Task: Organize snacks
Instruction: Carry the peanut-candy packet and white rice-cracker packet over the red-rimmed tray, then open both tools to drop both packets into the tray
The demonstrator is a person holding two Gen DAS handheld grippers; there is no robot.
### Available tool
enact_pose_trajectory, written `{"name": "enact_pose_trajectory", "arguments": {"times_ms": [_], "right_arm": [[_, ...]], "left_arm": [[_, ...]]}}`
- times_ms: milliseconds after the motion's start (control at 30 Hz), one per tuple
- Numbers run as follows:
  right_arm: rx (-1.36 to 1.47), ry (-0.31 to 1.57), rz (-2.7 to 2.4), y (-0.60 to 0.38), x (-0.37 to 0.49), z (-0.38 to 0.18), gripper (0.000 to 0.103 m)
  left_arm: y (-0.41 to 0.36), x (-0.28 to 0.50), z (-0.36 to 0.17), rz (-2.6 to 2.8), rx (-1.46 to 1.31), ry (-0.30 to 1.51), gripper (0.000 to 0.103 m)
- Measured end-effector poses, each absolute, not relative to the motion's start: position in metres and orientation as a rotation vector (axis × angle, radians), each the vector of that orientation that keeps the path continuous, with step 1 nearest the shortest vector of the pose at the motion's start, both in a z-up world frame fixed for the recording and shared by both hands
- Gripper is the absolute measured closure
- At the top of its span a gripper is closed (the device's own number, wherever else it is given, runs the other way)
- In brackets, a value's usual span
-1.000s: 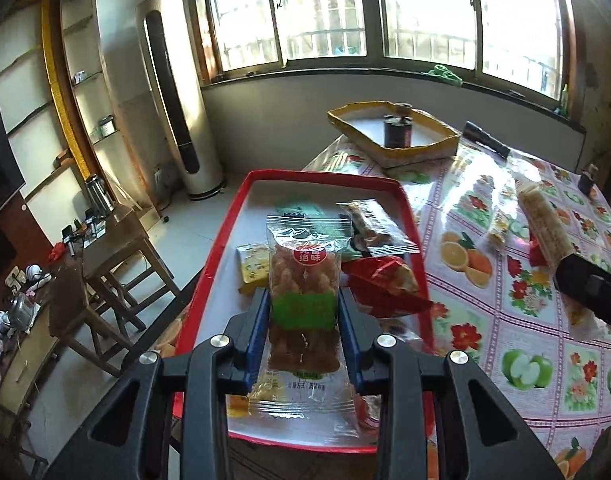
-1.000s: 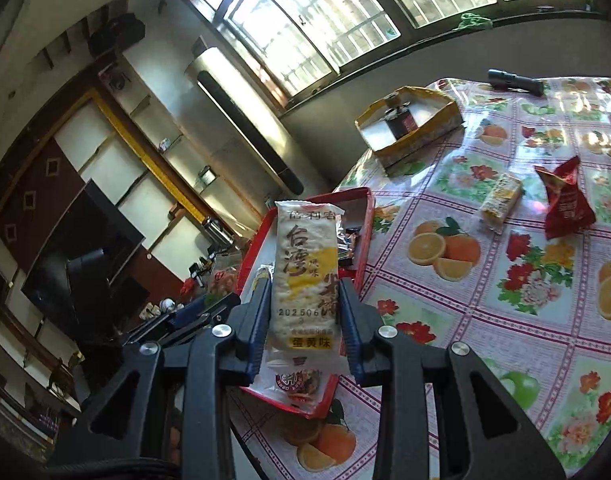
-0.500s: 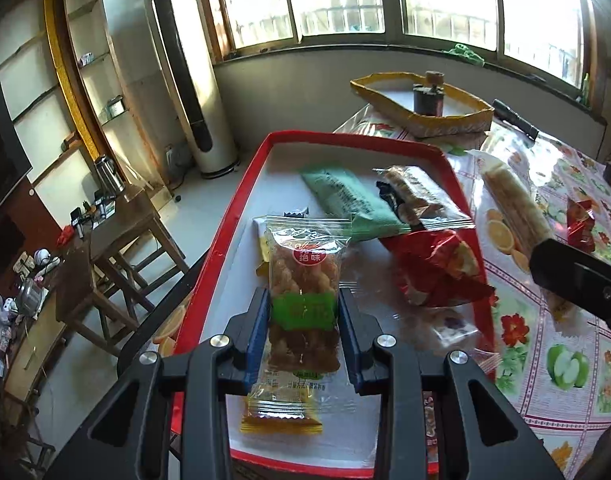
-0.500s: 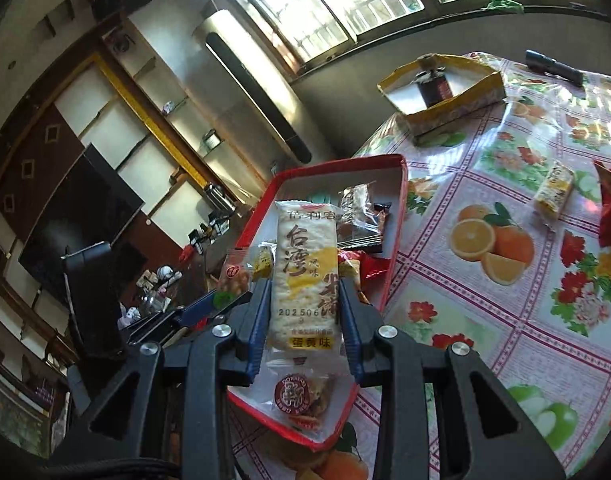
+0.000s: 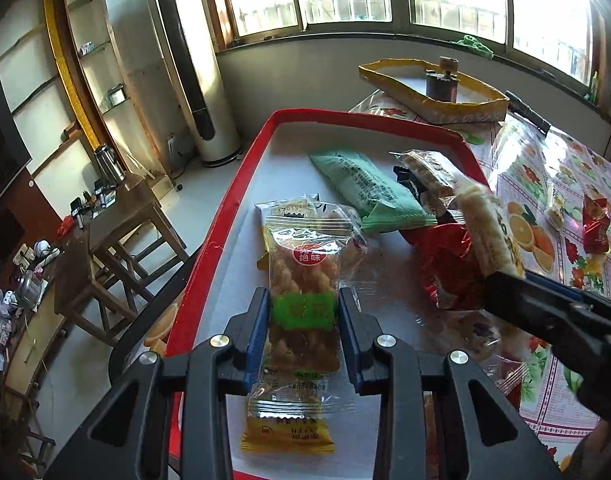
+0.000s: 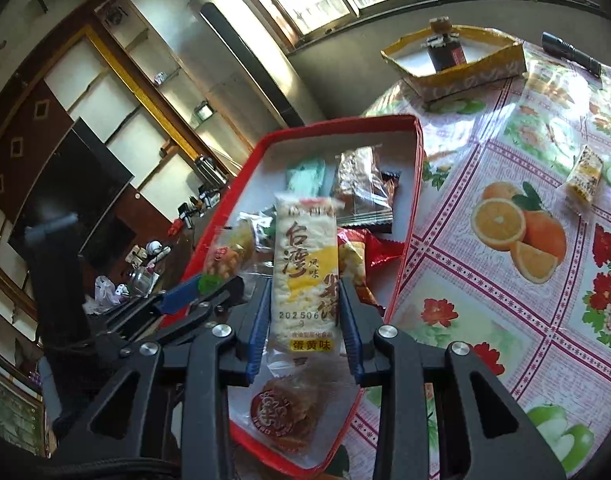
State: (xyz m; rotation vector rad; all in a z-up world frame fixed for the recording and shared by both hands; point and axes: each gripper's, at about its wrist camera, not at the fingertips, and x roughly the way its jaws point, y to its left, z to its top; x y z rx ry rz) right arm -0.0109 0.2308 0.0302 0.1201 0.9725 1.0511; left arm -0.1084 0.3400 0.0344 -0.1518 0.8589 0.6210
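**Two packets held lengthwise over the red tray**

Left gripper [image 5: 304, 320] clenched on a clear twist-snack packet [image 5: 304, 280], blue fingers [image 5: 258, 334] pressing both long edges. Packet's long axis running straight out along the fingers, printed end forward, its tail hanging back between them. Poised over the near-left part of the red tray [image 5: 225, 208], above a yellow packet [image 5: 289, 436] lying on the tray floor.

Right gripper [image 6: 305, 320] likewise clamped on a rice cracker packet [image 6: 305, 272], again gripped by its long sides with its length pointing forward. Hanging over the near end of the same tray [image 6: 411, 216], above a round-labelled snack [image 6: 283, 404] already lying there, beside the red wrapper [image 5: 449, 264].

Free tray floor lying ahead of and beyond both packets, toward the green packet [image 5: 365, 188] at the far end. Neither yet resting on the tray, as far as can be judged. Left apparently nearer the tray floor, so likely first to set down. Two more snacks, a small yellow packet [image 6: 585, 172] and a red packet [image 5: 595, 224], out on the desk [image 6: 525, 280] well to the right, nearer the right hand
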Motion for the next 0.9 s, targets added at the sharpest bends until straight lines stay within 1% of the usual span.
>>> {"name": "enact_pose_trajectory", "arguments": {"times_ms": [367,533,767,800,900], "right_arm": [[0.056,0.956,1.038,0.244,-0.008,0.032,0.067],[-0.017,0.941,1.032,0.250,-0.011,0.036,0.067],[-0.011,0.938,1.036,0.244,-0.015,0.035,0.059],[-0.009,0.938,1.037,0.243,-0.015,0.035,0.059],[-0.005,0.943,1.040,0.240,-0.018,0.033,0.058]], "left_arm": [[0.345,-0.107,0.035,0.615,-0.185,0.868,0.069],[0.355,-0.111,0.038,0.610,-0.249,0.874,0.067],[0.355,-0.116,0.044,0.633,-0.277,0.864,0.065],[0.354,-0.116,0.044,0.631,-0.277,0.863,0.063],[0.351,-0.116,0.048,0.633,-0.274,0.856,0.061]]}}
